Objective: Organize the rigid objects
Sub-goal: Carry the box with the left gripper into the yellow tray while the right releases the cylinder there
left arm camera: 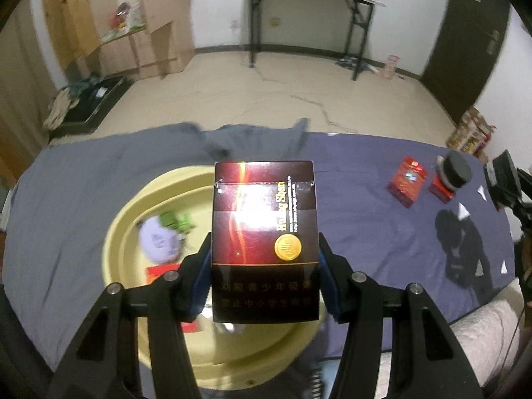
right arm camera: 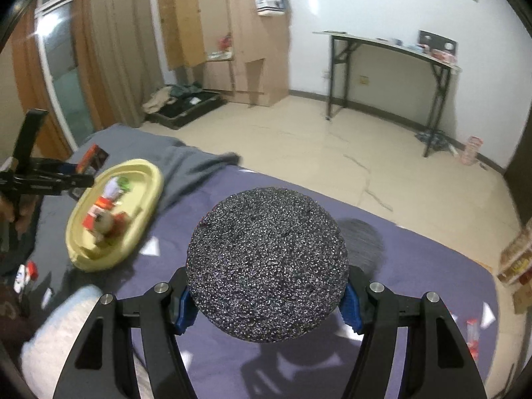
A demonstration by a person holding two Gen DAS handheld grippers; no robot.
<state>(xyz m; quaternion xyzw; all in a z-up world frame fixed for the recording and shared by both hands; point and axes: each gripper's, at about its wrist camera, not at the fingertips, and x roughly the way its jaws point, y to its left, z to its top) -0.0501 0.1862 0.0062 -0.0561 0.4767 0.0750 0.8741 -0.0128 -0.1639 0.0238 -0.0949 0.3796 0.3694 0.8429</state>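
Observation:
My left gripper (left arm camera: 265,279) is shut on a dark red cigarette box (left arm camera: 264,232) with a gold seal, held above a pale yellow oval tray (left arm camera: 126,212). The tray holds a lilac pouch (left arm camera: 159,241), a green item and red packets. My right gripper (right arm camera: 266,302) is shut on a round black speckled sponge-like object (right arm camera: 267,262), held above the blue bed cover. In the right wrist view the tray (right arm camera: 153,179) lies far left, with the left gripper (right arm camera: 63,176) over it. In the left wrist view the right gripper (left arm camera: 508,183) holds the black object (left arm camera: 455,169) at far right.
A red box (left arm camera: 407,179) and another red item (left arm camera: 440,191) lie on the blue bed cover (left arm camera: 365,206) at right. White paper scraps (left arm camera: 464,211) are scattered there. A grey cloth (left arm camera: 246,139) lies bunched behind the tray. A white blanket (right arm camera: 60,332) is at the near edge.

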